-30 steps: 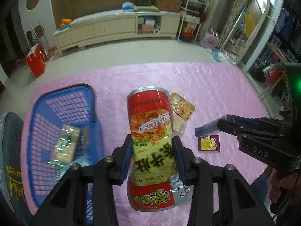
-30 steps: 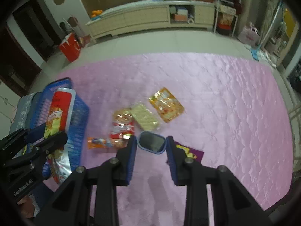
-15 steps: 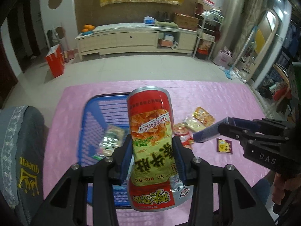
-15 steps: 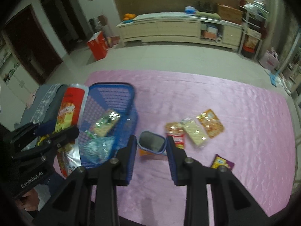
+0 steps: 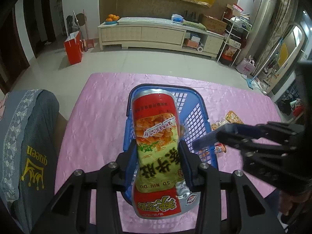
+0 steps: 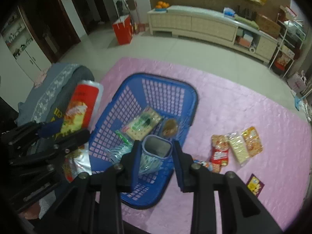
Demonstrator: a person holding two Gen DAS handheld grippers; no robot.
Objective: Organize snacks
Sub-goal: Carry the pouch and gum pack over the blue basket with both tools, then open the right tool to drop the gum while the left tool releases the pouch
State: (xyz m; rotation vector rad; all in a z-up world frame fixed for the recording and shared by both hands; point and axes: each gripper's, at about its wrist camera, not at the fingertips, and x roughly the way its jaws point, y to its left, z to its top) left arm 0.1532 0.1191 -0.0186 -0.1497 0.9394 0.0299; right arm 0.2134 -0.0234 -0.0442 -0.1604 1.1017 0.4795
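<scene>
Now that both grippers have swung across from the loose packets, the left gripper [image 5: 159, 163] clenches the red snack bag [image 5: 157, 136] at frame centre over the blue basket [image 6: 192, 99], the right gripper [image 6: 157, 156] pinching a blue-rimmed packet [image 6: 157, 146] above it, both drops imminent.

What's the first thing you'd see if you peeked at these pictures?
The big red and yellow snack bag, squeezed in the left gripper and held above the blue basket. The basket sits on a pink tablecloth with a few snacks already inside. The right gripper holds a small blue-rimmed tub over it, and more snack packets lie on the cloth to the right.
</scene>
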